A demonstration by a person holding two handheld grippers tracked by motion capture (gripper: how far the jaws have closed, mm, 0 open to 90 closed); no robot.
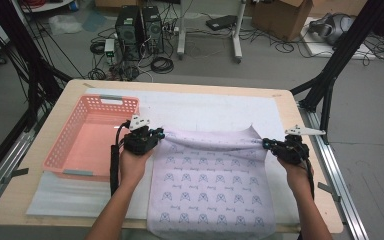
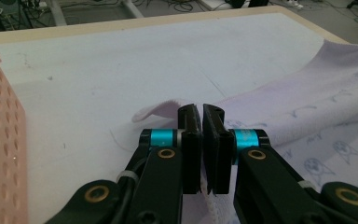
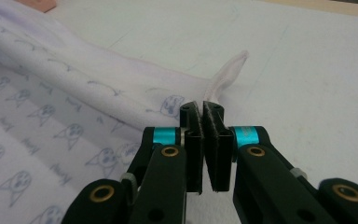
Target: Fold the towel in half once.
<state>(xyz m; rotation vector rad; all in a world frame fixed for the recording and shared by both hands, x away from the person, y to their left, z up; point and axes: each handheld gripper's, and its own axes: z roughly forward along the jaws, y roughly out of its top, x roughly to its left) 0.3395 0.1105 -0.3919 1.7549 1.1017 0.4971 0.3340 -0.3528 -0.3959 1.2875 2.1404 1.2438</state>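
Tightly pressed together, the jaws of the left gripper point(image 2: 202, 122) pinch one far corner of the lavender printed cloth point(image 1: 210, 190), and the right gripper point(image 3: 202, 119) pinches the other. Between them the cloth's far edge is lifted; its near end overhangs the desk's point(image 1: 290, 115) near edge, beside a pink basket point(image 1: 65, 145) toward the left edge.

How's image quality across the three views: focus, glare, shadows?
High view: even light, soft overall, no glare; the towel print reads fine. Left gripper view: left gripper sharp, far table edge softer, basket blurred at the frame edge. Right gripper view: right gripper sharp, towel print soft, dim shadow below the jaws.
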